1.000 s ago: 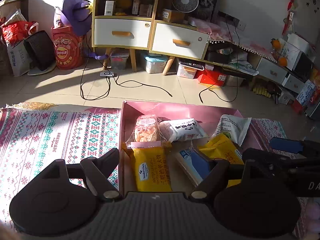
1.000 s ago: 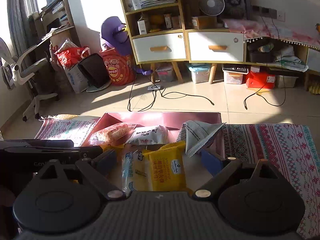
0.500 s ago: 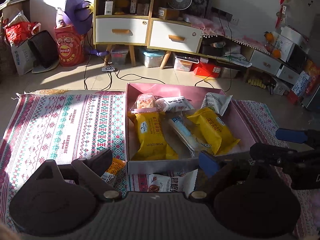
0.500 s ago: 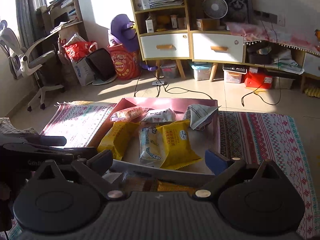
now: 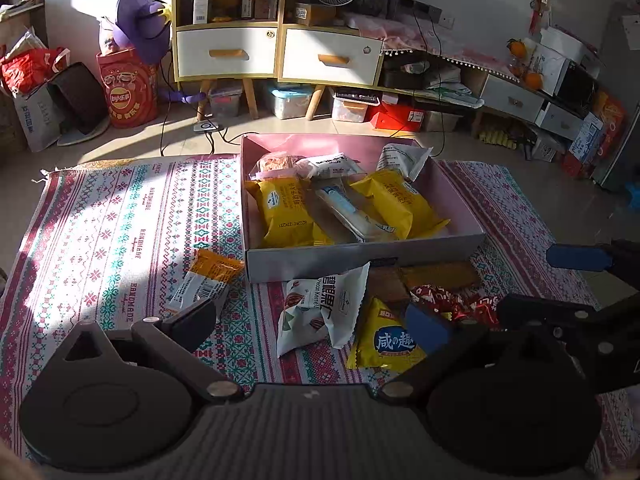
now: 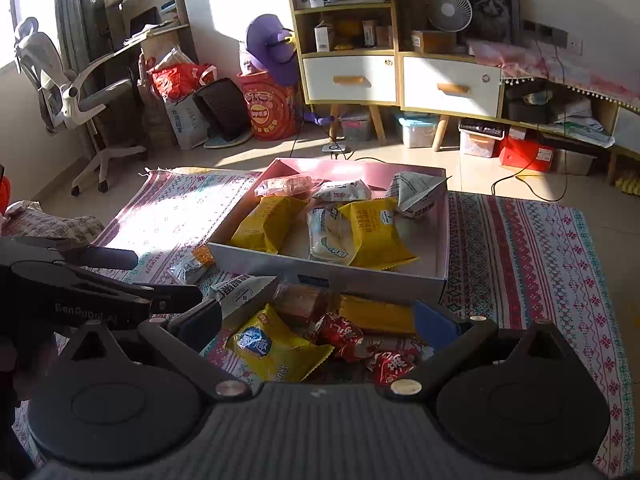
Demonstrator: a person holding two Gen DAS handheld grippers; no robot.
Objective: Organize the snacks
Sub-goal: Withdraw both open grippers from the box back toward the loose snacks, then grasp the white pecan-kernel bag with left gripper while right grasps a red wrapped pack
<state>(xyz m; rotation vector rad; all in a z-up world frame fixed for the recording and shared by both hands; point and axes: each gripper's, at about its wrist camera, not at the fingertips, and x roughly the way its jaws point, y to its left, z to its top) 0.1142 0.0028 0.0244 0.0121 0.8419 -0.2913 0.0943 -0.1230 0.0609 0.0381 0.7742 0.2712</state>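
— Covering the floor, a patterned rug (image 5: 120, 220) is seen, with the pink box (image 5: 456, 204) on it. How much has been sorted?

— Roughly half, it is judged: two yellow packets (image 5: 286, 212), a blue-and-white one and three more are laid in the box. A white pecan bag (image 5: 324, 308), a yellow chip bag (image 5: 386, 340), red sweets (image 6: 352, 334) and an orange packet (image 5: 208, 276) are left outside.

— And the grippers?

— Both the left gripper (image 5: 312, 324) and right gripper (image 6: 320, 320) have just been opening; they are spread wide, nothing held.

Pink box (image 6: 332, 276) w/ snacks, loose packets (image 6: 276, 346) nearby
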